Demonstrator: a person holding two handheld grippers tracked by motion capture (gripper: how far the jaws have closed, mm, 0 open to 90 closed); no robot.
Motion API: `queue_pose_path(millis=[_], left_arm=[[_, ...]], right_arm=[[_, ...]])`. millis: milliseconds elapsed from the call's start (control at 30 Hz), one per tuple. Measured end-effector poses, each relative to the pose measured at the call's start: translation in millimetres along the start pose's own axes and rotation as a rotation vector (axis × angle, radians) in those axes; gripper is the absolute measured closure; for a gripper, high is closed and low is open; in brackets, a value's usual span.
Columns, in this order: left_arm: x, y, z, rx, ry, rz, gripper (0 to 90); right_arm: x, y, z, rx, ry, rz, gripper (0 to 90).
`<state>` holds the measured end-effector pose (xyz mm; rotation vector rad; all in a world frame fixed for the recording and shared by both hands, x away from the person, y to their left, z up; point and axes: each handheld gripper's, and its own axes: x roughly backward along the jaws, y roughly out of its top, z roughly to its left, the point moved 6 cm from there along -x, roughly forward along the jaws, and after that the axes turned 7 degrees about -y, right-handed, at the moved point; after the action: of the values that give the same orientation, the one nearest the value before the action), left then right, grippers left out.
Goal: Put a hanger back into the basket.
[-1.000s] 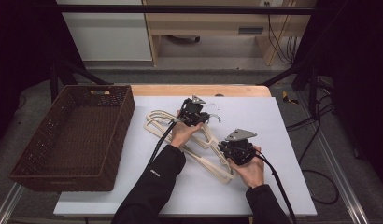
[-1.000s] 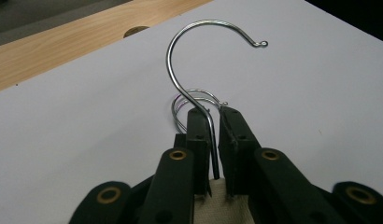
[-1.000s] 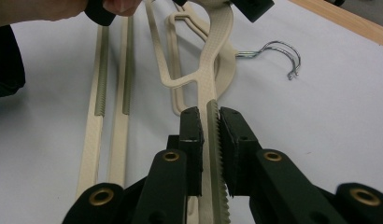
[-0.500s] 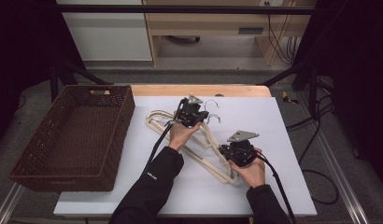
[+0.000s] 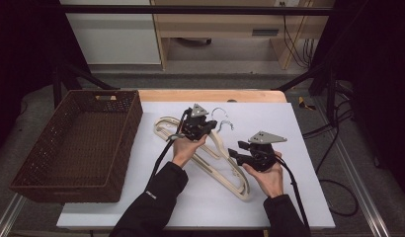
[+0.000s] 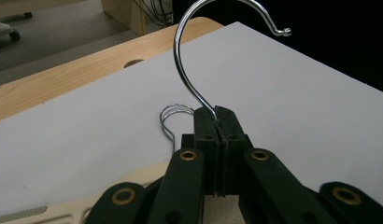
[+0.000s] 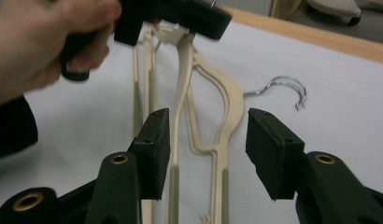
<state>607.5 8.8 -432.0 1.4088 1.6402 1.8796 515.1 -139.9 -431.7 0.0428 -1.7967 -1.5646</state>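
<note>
White sheeting covers the worktop (image 5: 299, 197), with a strip of bare wood along its far edge. Nearest the person, the right tool (image 7: 206, 144) is held low above the sheet with its jaws spread wide — between them, in the right gripper view, run the cream arms of the hangers (image 5: 225, 163), none of them touched by the pads. Those hangers lie in a loose stack across the middle of the worktop, slanting from near the right hand up toward the left one. Farther on, the left tool (image 6: 218, 122) is clamped tight on the chrome hook (image 6: 189, 70) of the top hanger, just where the wire meets the cream neck. A second hook (image 6: 173, 116) lies flat on the sheet just beyond. Off to the left stands a brown woven basket (image 5: 27, 168) — well apart from both hands.
</note>
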Motion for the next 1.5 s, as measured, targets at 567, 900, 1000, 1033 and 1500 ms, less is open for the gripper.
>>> queue_pose_path(millis=[567,900,1000,1033,1500], left_arm=[[33.2,-6.7,-17.0,-0.03,-0.011,-0.037,88.2],[63.3,-2.6,-24.1,-0.029,-0.052,-0.068,78.4],[76.8,1.1,-26.5,-0.053,-0.054,-0.064,66.7],[90.6,2.5,-30.1,-0.067,-0.081,-0.035,63.4],[165.5,-27.2,-50.4,-0.195,-0.096,0.038,20.3]], right_arm=[[-50.6,12.4,37.9,-0.041,0.125,0.121,82.3],[-44.2,14.3,44.8,-0.056,0.204,0.115,86.9],[-37.2,16.1,48.7,-0.058,0.223,0.116,86.9],[-34.1,16.8,49.3,-0.055,0.237,0.114,87.0],[18.5,30.1,54.5,0.049,0.398,0.059,86.9]])
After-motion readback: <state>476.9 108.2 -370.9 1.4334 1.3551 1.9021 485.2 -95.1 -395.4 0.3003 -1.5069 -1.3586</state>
